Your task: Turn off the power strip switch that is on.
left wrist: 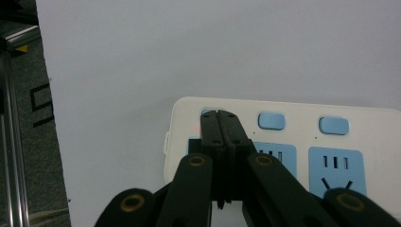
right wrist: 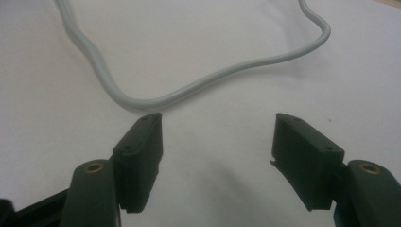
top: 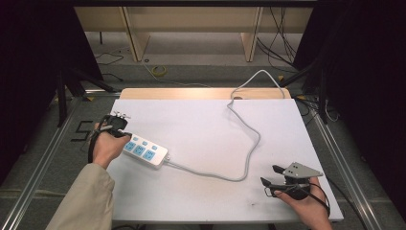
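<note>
A white power strip (top: 143, 151) with blue sockets and blue switches lies at the left of the white table (top: 201, 120). My left gripper (left wrist: 221, 118) is shut with nothing between its jaws. Its closed tips rest over the leftmost blue switch of the power strip (left wrist: 331, 151). In the high view the left gripper (top: 119, 128) sits at the strip's left end under the person's left hand. The strip's grey cable (top: 249, 143) curves across the table and off its far edge. My right gripper (top: 269, 174) hovers open near the front right, with the cable (right wrist: 213, 78) lying beyond the right gripper (right wrist: 217, 127).
Metal rails (top: 43, 158) run along both sides of the table. Wooden furniture legs (top: 136, 38) and a yellow coil (top: 159, 71) are on the floor behind it. A "5" mark (top: 81, 130) is on the floor at the left.
</note>
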